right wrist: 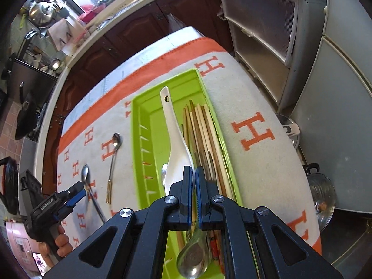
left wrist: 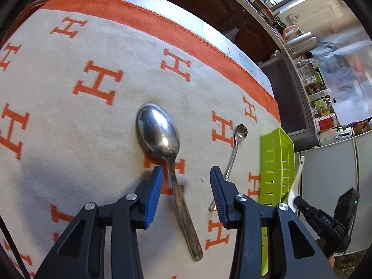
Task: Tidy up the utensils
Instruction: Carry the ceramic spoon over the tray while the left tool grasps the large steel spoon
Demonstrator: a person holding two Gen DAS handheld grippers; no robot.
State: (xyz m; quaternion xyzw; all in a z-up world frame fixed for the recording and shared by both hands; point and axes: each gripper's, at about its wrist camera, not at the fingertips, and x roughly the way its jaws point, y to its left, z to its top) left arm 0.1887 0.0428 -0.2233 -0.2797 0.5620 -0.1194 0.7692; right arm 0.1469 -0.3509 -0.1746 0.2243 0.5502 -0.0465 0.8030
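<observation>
A large steel spoon (left wrist: pixel 160 132) lies on the H-patterned cloth (left wrist: pixel 69 116), its handle running between the fingers of my open left gripper (left wrist: pixel 184 179). A small thin spoon (left wrist: pixel 234 148) lies to its right, beside the green tray (left wrist: pixel 276 162). My right gripper (right wrist: pixel 194 181) is shut on a white ceramic spoon (right wrist: pixel 176 139) and holds it over the green tray (right wrist: pixel 141 125). Wooden chopsticks (right wrist: pixel 204 139) lie in the tray's right side, and a metal spoon (right wrist: pixel 193 260) lies in it under the gripper. The large spoon (right wrist: pixel 86 176) and small spoon (right wrist: pixel 114 158) also show there.
The table's far edge with its orange border (left wrist: pixel 186 37) faces dark wooden cabinets (right wrist: pixel 130 37) and a kitchen counter. A grey cupboard (right wrist: pixel 267 41) and a fridge (right wrist: pixel 344 116) stand to the right. A steel pot (right wrist: pixel 323 200) sits on the floor.
</observation>
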